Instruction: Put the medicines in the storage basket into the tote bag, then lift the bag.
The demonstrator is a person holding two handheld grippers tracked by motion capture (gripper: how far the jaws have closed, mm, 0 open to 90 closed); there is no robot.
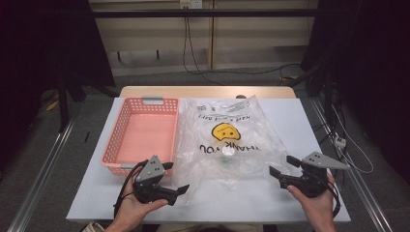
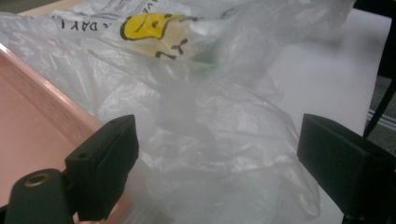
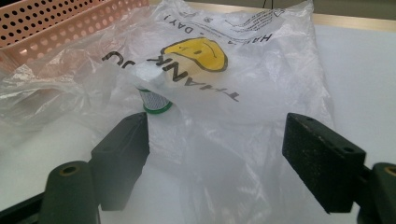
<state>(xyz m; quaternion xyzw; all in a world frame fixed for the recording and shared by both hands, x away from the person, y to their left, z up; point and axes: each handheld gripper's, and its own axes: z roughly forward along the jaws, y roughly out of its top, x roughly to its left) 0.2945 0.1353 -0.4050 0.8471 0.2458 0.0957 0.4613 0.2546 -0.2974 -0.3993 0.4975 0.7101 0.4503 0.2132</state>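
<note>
Clear plastic bag lies flat on the tabletop beside the pink basket, long axis running away from the person; left hand-held gripper nearer, at its near-left corner, right hand-held gripper just off its near-right edge, both jaws wide, empty.

A pink perforated basket sits at ten o'clock on the white table. Black cables trail over the floor at twelve.
</note>
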